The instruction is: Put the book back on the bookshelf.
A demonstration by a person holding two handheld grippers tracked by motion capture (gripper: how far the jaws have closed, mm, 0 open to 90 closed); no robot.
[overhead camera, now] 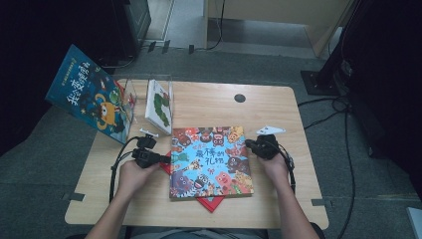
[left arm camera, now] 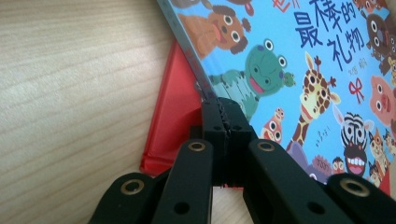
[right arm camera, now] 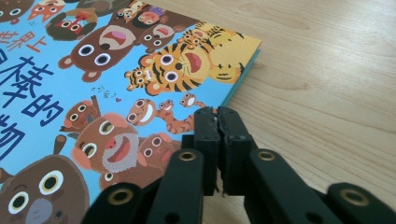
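Far left, a dark blue picture book [overhead camera: 89, 94] leans at the table's corner against a clear stand [overhead camera: 130, 89], and a white book with a caterpillar cover [overhead camera: 159, 105] stands upright in it.

The left gripper [overhead camera: 158, 158] sits at the left edge of the blue animal book [overhead camera: 209, 162], which lies flat in the middle of the wooden table [overhead camera: 209, 102], askew on top of a red book [overhead camera: 211, 202]. In the left gripper view its jaws are pressed together with the tips right at that edge [left arm camera: 223, 108]; whether they pinch the cover or merely touch it, I cannot tell. The red book [left arm camera: 173, 116] shows underneath there.

The right gripper [overhead camera: 249, 145] is at the book's right edge, and in the right gripper view [right arm camera: 217, 114] its jaws are clenched too, over the edge of the book [right arm camera: 107, 70], with nothing visibly between them.

My guess is the blue book is about to be picked up or slid. For that to go well, both sides should move together and level, gripping just the top book so the red one stays put. If the jaws hold nothing, they would need to open and take the cover's edge first.

The red book's cover is mostly covered, showing just 2 corners in the high view. The stand's transparent walls are hard to trace.
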